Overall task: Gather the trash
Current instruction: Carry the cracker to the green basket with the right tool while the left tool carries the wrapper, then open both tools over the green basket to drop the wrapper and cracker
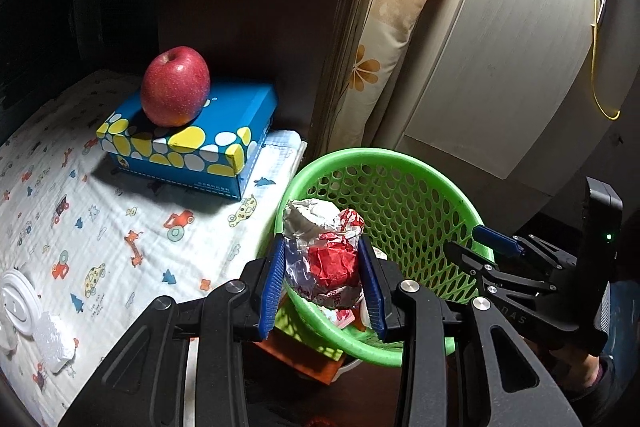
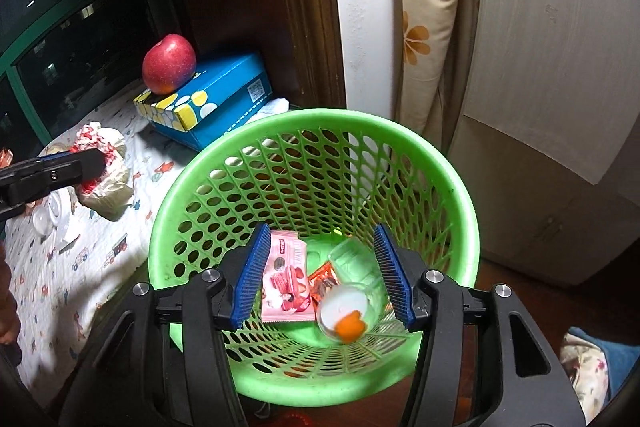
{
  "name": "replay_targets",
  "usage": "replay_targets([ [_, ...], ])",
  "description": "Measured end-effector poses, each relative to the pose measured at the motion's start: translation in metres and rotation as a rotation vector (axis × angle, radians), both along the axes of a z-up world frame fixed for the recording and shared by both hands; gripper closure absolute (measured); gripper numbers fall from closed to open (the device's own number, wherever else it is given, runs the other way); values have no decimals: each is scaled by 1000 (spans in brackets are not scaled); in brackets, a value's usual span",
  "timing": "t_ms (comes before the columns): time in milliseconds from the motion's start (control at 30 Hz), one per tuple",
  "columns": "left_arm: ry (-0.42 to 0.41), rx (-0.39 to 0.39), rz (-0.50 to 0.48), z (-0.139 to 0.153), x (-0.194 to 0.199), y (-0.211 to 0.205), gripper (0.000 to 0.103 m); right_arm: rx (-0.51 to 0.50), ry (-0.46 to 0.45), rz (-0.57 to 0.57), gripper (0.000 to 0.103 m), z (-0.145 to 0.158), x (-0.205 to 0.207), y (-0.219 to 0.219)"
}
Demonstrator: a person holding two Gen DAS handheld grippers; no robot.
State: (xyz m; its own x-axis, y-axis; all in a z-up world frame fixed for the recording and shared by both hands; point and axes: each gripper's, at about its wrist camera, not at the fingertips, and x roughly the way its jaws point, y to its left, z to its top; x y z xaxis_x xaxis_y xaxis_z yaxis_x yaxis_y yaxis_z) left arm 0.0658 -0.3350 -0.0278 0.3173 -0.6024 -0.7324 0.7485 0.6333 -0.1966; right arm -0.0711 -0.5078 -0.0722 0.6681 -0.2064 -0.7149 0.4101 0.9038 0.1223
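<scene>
My left gripper (image 1: 322, 283) is shut on a crumpled red, white and silver wrapper (image 1: 326, 251) and holds it over the near rim of the green mesh basket (image 1: 400, 163). In the right wrist view the wrapper (image 2: 102, 163) hangs above the bed, left of the basket (image 2: 280, 119). My right gripper (image 2: 320, 275) is open and empty above the basket's mouth; it also shows in the left wrist view (image 1: 484, 247). Inside the basket lie a pink snack packet (image 2: 286, 279), an orange-red packet (image 2: 324, 279) and a clear plastic cup with an orange bit (image 2: 346, 311).
A red apple (image 1: 175, 87) sits on a blue spotted box (image 1: 208, 143) on the printed bedsheet (image 1: 100, 235). White plastic pieces (image 1: 16, 303) and a foam lump (image 1: 54, 341) lie at the sheet's near left. A flowered pillow (image 1: 384, 67) and a pale cabinet (image 1: 500, 47) stand behind the basket.
</scene>
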Motion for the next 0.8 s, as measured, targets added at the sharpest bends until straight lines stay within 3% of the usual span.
replay_targets([
  [333, 23, 41, -52, -16, -10, -30, 68, 11, -29, -18, 36, 6, -16, -6],
  [533, 35, 55, -69, -23, -14, -44, 63, 19, -40, -21, 34, 7, -21, -5],
  [800, 32, 42, -65, -24, -15, -42, 43, 29, -42, -19, 32, 5, -24, -3],
])
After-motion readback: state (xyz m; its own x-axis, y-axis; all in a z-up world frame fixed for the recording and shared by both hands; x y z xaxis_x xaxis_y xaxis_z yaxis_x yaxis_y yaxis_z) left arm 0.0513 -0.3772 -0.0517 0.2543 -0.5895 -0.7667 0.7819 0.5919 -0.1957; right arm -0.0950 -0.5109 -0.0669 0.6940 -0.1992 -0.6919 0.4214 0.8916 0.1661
